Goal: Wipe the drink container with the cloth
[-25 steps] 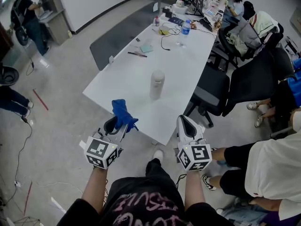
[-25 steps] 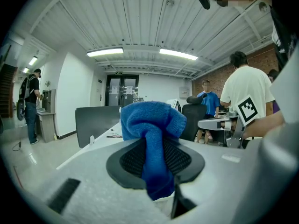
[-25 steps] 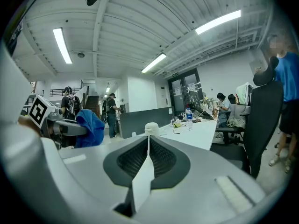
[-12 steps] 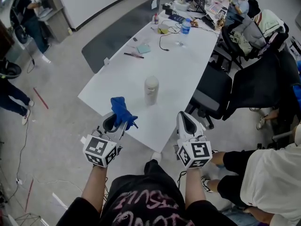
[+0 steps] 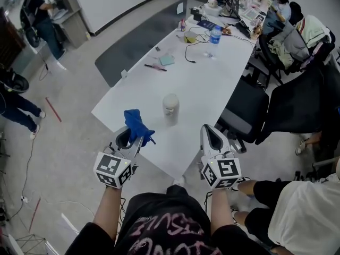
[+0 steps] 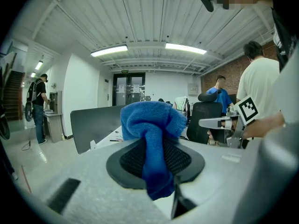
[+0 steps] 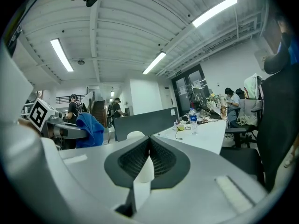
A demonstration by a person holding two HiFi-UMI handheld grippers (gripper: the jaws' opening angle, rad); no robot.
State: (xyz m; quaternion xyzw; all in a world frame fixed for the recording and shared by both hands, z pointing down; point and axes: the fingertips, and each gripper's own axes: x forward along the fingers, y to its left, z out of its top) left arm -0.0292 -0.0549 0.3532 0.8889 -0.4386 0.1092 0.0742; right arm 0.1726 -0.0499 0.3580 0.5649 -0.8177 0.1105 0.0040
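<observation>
At lower left, our left gripper (image 5: 129, 138) clamps the blue cloth (image 5: 137, 125). At lower right, our right gripper (image 5: 210, 135) is closed on nothing. Beyond both, at frame centre, the white drink container (image 5: 170, 108) stands upright on the white table (image 5: 212, 73).

Cloth (image 5: 137, 126) blue; drink container (image 5: 170, 109) off-white; table (image 5: 210, 81) white; chairs (image 5: 295, 97) black.

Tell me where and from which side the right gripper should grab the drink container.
Probably grip the drink container at mid-body, below its rounded lid, coming level from the near right. It stands upright and alone on the table, so fingers can close across its round sides. The right gripper, shut, must open first.
</observation>
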